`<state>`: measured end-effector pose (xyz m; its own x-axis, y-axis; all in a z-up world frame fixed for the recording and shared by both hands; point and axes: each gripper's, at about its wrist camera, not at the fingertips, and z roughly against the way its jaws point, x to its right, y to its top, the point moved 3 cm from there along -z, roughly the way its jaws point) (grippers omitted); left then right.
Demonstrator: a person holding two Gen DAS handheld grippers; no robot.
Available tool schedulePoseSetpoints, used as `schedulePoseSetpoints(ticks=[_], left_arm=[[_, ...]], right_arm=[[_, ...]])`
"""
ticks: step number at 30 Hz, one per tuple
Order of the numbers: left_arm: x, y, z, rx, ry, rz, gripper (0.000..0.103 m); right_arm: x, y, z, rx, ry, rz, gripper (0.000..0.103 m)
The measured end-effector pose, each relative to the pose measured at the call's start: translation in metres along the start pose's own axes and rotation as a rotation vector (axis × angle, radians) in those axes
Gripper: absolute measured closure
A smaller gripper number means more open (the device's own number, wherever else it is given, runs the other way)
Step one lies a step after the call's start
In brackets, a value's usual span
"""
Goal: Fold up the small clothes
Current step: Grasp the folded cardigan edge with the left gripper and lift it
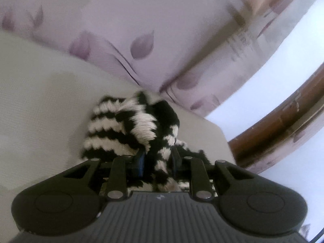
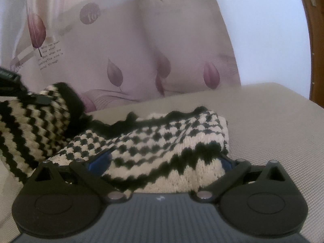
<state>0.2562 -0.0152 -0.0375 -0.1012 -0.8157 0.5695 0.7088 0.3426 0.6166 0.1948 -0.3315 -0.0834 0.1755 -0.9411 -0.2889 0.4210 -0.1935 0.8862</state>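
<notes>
**Both grippers on the striped knit, left one pinching a bunched fold**

Left gripper (image 1: 158, 162): jaws drawn in narrow, a twisted bunch of the black-and-white knit garment (image 1: 129, 129) pinched between the blue pads. From my left wrist feed the fabric runs up from the jaws toward 12 o'clock and mounds over to 10 o'clock, fuzzy stripes facing me. Frame is a little smeared.

Right gripper (image 2: 166, 162): jaws spread wide, the same knit (image 2: 162, 141) lying across the gap and covering most of both blue pads. I can't tell whether the pads are pressing on it or it is just draped between them.

The garment rests on a pale grey cushioned surface (image 2: 273, 121). In the right wrist feed, its checked section stretches from the jaws out to 1 o'clock, and the striped part rises at 9 o'clock, lifted off the surface, where a bit of the other gripper's black frame shows at the picture's edge.

Behind it, from 10 to 1 o'clock, hangs a lilac curtain with leaf print (image 2: 113, 75). A brown wooden frame (image 1: 283, 129) curves at 3 o'clock in the left feed.
</notes>
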Motion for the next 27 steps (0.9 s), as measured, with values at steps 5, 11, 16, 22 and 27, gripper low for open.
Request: schedulePoseSetpoints(ticks=[5, 11, 16, 22, 27], left_arm=[[0.012, -0.029, -0.040, -0.055, -0.019, 0.013, 0.081], [-0.001, -0.031, -0.045, -0.048, -0.193, 0.048, 0.064], [0.002, -0.028, -0.023, -0.009, -0.297, -0.009, 0.042], [-0.007, -0.042, 0.030, 0.176, -0.329, -0.073, 0.017], [-0.023, -0.067, 0.030, 0.194, -0.208, -0.218, 0.017]], right_arm=[[0.000, 0.000, 0.002, 0.006, 0.030, -0.010, 0.000], [0.016, 0.004, 0.001, -0.029, 0.156, -0.133, 0.000], [0.038, 0.013, 0.014, -0.035, 0.342, -0.384, 0.000], [0.030, 0.024, 0.016, -0.074, 0.520, -0.561, 0.000], [0.025, 0.040, 0.030, -0.060, 0.337, -0.470, 0.000]])
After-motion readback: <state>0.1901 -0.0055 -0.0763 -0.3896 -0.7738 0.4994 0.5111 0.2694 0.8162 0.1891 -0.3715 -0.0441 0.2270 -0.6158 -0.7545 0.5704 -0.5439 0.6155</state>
